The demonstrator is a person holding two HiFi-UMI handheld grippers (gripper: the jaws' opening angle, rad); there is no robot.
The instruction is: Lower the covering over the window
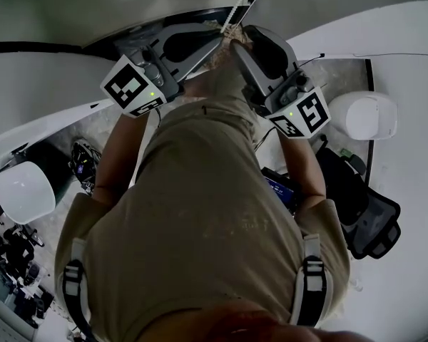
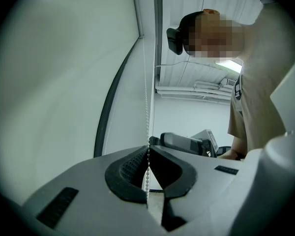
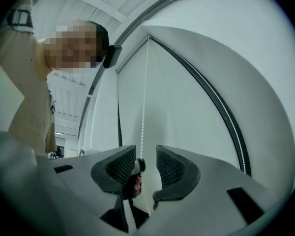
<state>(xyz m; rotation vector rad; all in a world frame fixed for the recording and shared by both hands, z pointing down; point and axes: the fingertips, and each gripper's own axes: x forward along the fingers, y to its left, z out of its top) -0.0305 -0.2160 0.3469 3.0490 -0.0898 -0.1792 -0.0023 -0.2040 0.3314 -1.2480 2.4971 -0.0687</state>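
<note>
Left gripper (image 2: 148,149) pinches the bead chain (image 2: 146,107) hanging at the edge of the blind (image 2: 64,82); right gripper (image 3: 146,163) gapes around it, unclamped. If that lone pinch slips, the chain could run free.

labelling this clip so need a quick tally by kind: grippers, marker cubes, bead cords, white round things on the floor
grippers: 2, left gripper and right gripper
marker cubes: 2
bead cord: 1
white round things: 2
total: 7
</note>
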